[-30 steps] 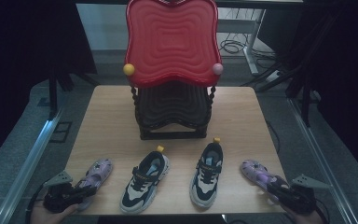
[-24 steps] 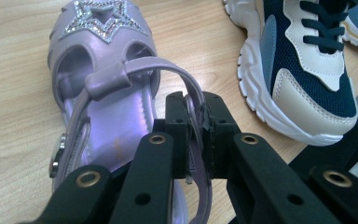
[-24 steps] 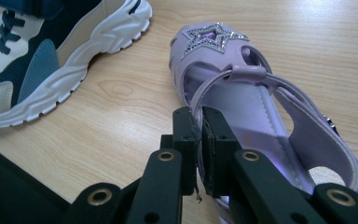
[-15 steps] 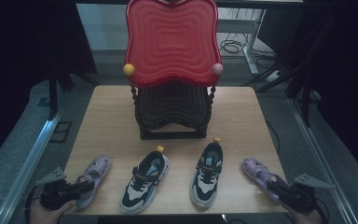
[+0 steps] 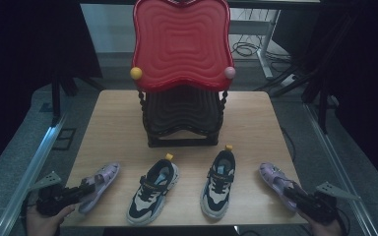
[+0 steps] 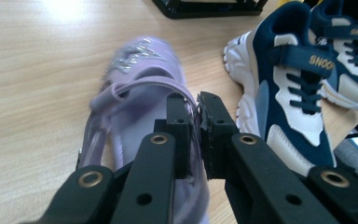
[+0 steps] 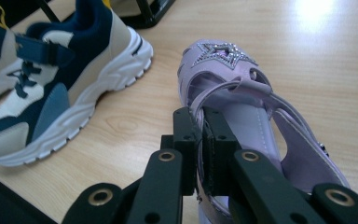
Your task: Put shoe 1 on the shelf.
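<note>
- Since the earlier high-view frames, the left tongs [image 5: 81,189] and the left lilac sandal [image 5: 100,186] they hold have slid a little outward and toward the near edge of the surface [image 5: 118,123], while the right tongs [image 5: 288,191] and the right lilac sandal [image 5: 275,179] have kept their place.
- High view: each sandal lies flat at an outer end of the row, just ahead of its tongs, with the left sneaker [image 5: 152,191] and right sneaker [image 5: 219,183] between them and the red-topped shoe rack [image 5: 181,98] well beyond.
- Left gripper view: the left tongs [image 6: 199,116] are clamped on the thin sidewall of the left lilac sandal [image 6: 140,88], one jaw inside the shoe and one outside. The toe points away from the tongs and the left sneaker [image 6: 284,93] sits just to one side.
- Right gripper view: the right tongs [image 7: 200,128] pinch the right lilac sandal [image 7: 235,88] by its inner side, where the strap meets the wall. The star-trimmed toe is ahead of the tongs and the right sneaker [image 7: 74,79] is near on the other side.
- Handling, as I judge it: the sandals look light, soft and bendy, so a pinch on the wall should carry them but may let the sole droop or swing. A bite low on the wall near the strap root looks firmest; the smooth plastic could slip if tilted sharply.
</note>
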A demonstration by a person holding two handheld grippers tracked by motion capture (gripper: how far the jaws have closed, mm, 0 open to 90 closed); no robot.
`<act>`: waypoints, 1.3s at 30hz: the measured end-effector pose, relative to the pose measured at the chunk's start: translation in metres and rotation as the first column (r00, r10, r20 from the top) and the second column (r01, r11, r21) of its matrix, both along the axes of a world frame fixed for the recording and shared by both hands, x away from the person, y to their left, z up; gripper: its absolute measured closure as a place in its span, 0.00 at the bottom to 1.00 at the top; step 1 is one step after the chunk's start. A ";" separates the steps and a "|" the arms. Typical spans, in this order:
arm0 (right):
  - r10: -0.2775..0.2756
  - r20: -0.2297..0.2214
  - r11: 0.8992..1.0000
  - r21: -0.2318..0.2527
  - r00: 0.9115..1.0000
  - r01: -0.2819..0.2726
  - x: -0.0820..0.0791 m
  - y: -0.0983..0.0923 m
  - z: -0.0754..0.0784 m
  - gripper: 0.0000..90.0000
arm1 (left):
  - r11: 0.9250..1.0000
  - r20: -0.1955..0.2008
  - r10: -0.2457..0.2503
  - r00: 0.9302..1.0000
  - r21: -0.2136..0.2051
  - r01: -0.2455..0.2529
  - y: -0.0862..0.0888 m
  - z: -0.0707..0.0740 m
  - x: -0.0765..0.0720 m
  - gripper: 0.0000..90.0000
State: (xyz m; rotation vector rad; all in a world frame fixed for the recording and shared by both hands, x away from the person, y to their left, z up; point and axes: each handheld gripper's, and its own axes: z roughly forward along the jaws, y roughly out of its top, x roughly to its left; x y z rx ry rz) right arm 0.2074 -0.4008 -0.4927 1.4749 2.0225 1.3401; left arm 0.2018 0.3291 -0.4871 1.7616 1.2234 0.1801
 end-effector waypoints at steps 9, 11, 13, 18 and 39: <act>-0.007 0.029 1.000 0.023 1.000 0.007 0.002 0.004 0.006 0.95 | 1.000 0.007 -0.004 1.000 0.001 0.004 0.000 0.003 0.004 0.95; -0.009 0.032 1.000 0.021 0.999 0.009 0.002 0.004 0.006 0.95 | 1.000 0.014 0.001 1.000 -0.001 -0.001 0.001 0.006 0.004 0.95; -0.009 0.034 1.000 0.023 0.999 0.009 0.002 0.004 0.007 0.95 | 1.000 0.027 0.003 1.000 -0.002 -0.003 0.002 0.009 0.002 0.95; -0.016 0.047 1.000 0.025 0.999 0.015 0.002 0.006 0.009 0.95 | 1.000 0.050 0.009 0.999 -0.006 -0.009 0.005 0.017 0.001 0.95; 0.035 0.131 0.990 0.130 0.991 -0.052 0.011 0.034 0.033 0.95 | 0.999 0.140 -0.017 0.990 -0.038 0.022 -0.013 0.048 0.016 0.95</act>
